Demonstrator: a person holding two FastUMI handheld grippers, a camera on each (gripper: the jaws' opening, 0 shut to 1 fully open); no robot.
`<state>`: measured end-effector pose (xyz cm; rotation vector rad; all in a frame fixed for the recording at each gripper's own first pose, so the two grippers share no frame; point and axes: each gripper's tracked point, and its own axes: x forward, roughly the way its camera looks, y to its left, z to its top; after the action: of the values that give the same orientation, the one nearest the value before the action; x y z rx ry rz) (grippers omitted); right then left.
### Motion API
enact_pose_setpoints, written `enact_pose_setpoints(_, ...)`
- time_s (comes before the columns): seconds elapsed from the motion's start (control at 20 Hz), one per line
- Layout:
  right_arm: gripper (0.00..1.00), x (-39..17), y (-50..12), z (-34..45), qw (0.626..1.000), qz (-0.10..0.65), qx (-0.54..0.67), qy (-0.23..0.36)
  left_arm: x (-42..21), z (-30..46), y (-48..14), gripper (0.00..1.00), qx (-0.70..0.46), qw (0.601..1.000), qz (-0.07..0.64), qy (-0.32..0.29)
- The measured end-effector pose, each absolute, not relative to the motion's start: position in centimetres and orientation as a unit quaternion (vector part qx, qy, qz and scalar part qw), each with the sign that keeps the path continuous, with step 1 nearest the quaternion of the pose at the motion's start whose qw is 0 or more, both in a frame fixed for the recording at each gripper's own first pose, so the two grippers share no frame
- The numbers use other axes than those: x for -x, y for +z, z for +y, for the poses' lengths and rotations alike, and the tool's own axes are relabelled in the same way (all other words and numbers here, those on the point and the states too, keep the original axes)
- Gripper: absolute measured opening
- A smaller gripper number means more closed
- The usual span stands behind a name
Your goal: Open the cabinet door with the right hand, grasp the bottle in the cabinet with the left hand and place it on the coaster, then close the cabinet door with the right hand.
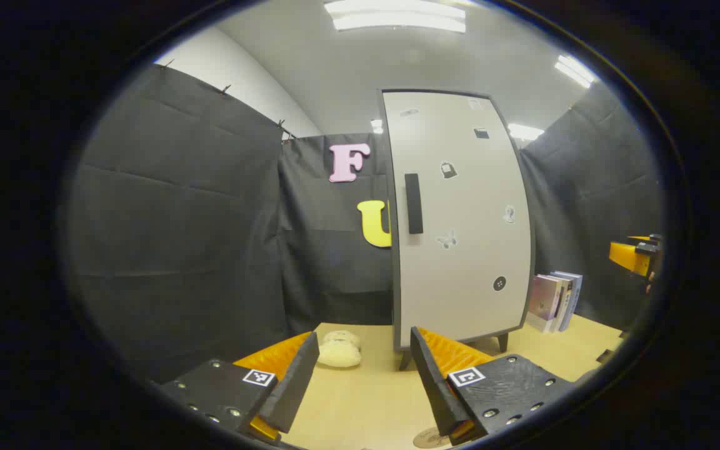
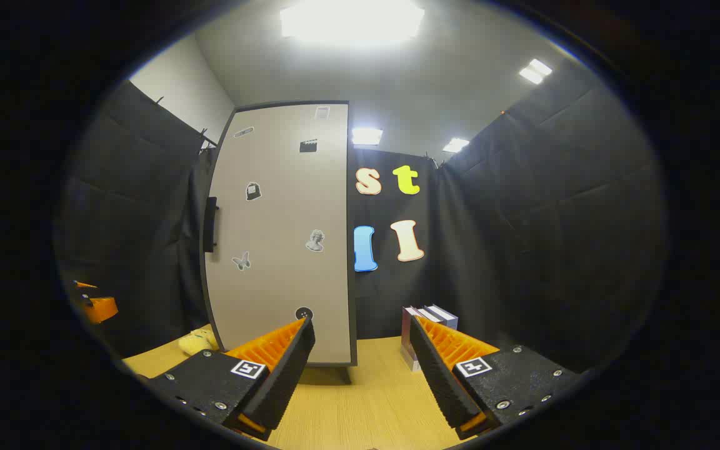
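zero steps done — cabinet door (image 2: 285, 237) shut, handle (image 2: 210, 224) untouched. my right gripper (image 2: 360, 369) and left gripper (image 1: 363, 375) both gape wide, empty, above the table (image 2: 360, 400). bottle presumably inside, unseen; coaster (image 1: 429, 439) under my left gripper.

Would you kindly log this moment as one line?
cabinet door: closed | left gripper: open, empty | right gripper: open, empty | handle: untouched

Recording booth staged as a domestic corner: black cloth walls (image 1: 179, 219) pinned at the top, ceiling light panels (image 1: 397, 15) at 12 o'clock, pale wooden tabletop (image 2: 360, 387), stickered cabinet (image 1: 460, 219) with closed door, books (image 1: 557, 300) at 3 o'clock.
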<state>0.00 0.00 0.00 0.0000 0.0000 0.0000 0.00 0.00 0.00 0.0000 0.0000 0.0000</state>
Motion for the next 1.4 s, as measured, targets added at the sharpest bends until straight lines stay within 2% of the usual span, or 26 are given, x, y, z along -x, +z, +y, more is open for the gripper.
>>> enact_pose_setpoints(0.15,0.95,-0.1,-0.3,-0.2,1.0,0.002,-0.006,-0.003,-0.1,0.0,0.0,0.87,0.0,1.0,0.003,0.002)
enact_pose_setpoints(0.2,0.94,-0.1,-0.2,-0.3,1.0,0.002,-0.008,-0.003,-0.1,-0.1,0.1,0.84,0.001,1.0,0.002,0.002)
enact_pose_setpoints(0.8,0.94,-0.6,-0.2,0.1,1.0,0.002,-0.004,0.001,-0.7,0.2,0.6,0.87,0.004,1.0,-0.006,0.006)
enact_pose_setpoints(1.05,0.94,-2.2,0.2,1.9,1.0,0.0,-0.007,0.022,-0.1,1.5,0.7,0.87,0.005,1.0,-0.007,0.019)
enact_pose_setpoints(1.1,0.94,-2.5,0.6,2.6,1.0,-0.002,-0.008,0.028,0.1,1.9,0.8,0.85,0.002,1.0,-0.009,0.024)
enact_pose_setpoints(1.4,0.94,-5.1,3.0,6.8,0.997,-0.018,-0.019,0.067,2.8,5.8,0.9,0.87,-0.02,0.998,-0.014,0.062)
